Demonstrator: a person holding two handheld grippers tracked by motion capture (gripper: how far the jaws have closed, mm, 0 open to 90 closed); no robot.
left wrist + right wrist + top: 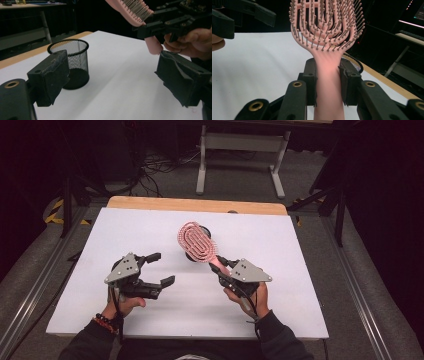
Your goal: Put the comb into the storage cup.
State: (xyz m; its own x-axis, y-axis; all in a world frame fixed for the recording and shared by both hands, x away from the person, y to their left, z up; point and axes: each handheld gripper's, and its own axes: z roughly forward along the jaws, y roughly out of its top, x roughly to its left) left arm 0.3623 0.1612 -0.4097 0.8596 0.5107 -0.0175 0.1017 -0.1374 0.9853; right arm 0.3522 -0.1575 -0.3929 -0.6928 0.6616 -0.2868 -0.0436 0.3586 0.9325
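Above mid-desk [280,320], nearer the far edge, the right tool [220,265] holds a pink brush [197,241] by the handle. Head up and tilted toward the far edge, bristles facing the person. In the right gripper view the pads [345,82] press both sides of the handle just below the neck, so the jaws are clamped on it. Judgement: gripping low keeps the head free and leaves the butt end clear to go down first.

Black mesh cup [72,63] stands upright on the desk near the far edge. From the high view it sits just behind the brush head, mostly hidden. Mouth open; whether anything is in it I cannot tell. Judgement: the cup is where the brush goes, handle first. Brush would need turning over or re-gripping before that.

Left tool [162,268] is wide, nothing between the pads; it hangs over the desk toward the left edge, jaws pointing at the right tool. In the left gripper view the handle's butt end shows just beyond its jaws, not touching. Judgement: either a handover is being set up or one is just finished; I cannot tell which.

Risk: smooth tapered handle could slip in the pads.
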